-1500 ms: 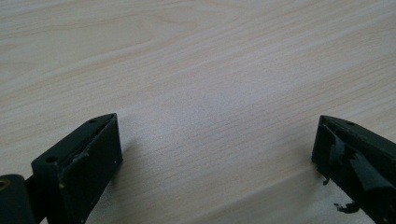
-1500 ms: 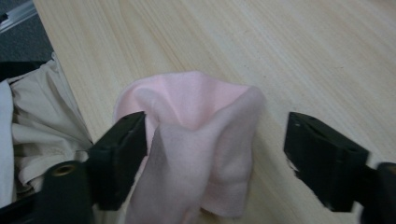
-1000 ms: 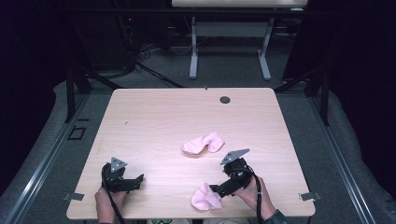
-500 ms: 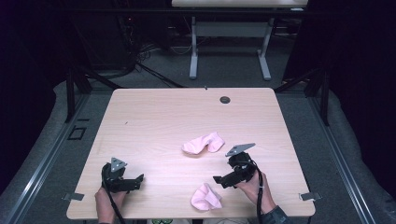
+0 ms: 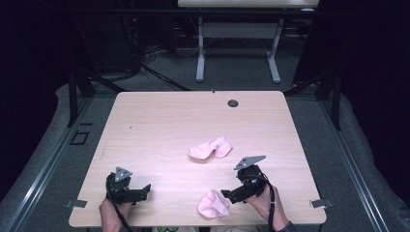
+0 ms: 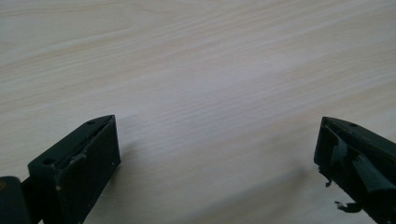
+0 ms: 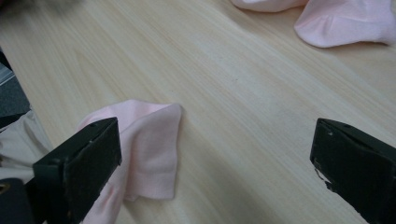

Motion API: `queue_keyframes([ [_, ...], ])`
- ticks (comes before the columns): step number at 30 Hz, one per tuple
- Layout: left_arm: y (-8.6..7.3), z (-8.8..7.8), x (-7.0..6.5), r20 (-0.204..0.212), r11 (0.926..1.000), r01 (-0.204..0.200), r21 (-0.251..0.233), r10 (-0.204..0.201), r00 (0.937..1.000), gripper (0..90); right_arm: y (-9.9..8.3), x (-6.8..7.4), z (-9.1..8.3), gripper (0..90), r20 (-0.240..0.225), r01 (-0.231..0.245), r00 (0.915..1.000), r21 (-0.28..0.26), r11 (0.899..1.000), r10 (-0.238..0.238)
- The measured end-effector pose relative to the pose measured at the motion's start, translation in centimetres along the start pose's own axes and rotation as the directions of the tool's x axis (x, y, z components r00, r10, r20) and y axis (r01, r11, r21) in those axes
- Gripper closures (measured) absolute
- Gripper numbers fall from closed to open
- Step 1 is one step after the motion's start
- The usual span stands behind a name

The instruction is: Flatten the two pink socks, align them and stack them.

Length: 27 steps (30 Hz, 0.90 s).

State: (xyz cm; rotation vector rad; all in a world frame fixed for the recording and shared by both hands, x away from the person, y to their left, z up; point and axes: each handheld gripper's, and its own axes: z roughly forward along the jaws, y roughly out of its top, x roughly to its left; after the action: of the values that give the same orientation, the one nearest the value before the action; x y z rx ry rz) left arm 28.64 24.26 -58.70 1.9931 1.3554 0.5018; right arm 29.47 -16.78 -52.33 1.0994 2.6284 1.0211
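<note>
Both jaw pairs stood spread and empty: the left gripper (image 5: 144, 188) over bare light wood-grain table (image 5: 159, 125), the right gripper (image 5: 226, 194) beside the crumpled pink sock (image 5: 213, 204) near the front edge.

in the right gripper view the near pink sock (image 7: 144, 154) runs under the left jaw and off the bottom edge, so its full outline cannot be told. the far pink sock (image 7: 345, 18) is cut by the top and right edges there, with only its near part in frame. in the high view the person's hands (image 5: 263, 205) are cut at the bottom edge, and the left gripper (image 5: 145, 189) is too small to tell its jaw gap. in the left gripper view the table (image 6: 201, 70) has no edge in frame.
</note>
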Motion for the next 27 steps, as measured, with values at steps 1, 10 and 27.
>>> queue_keyframes([
  [1,0.0,-0.1,-0.4,0.014,1.0000,-0.002,-0.002,0.002,0.9999,0.3,0.0,0.3,-0.1,1.7,0.004,0.002,1.0000,0.006,1.000,-0.002],
  [10,0.4,-0.9,-4.5,0.155,0.9987,-0.047,-0.016,0.049,0.9867,0.3,-0.7,2.4,-0.6,7.4,0.004,0.037,0.9993,-0.002,0.999,-0.037],
  [27,1.6,0.0,-13.1,0.422,0.9820,-0.187,-0.024,0.180,0.8884,21.9,-1.8,6.5,0.3,45.9,0.015,0.141,0.9898,0.055,0.988,-0.142],
])
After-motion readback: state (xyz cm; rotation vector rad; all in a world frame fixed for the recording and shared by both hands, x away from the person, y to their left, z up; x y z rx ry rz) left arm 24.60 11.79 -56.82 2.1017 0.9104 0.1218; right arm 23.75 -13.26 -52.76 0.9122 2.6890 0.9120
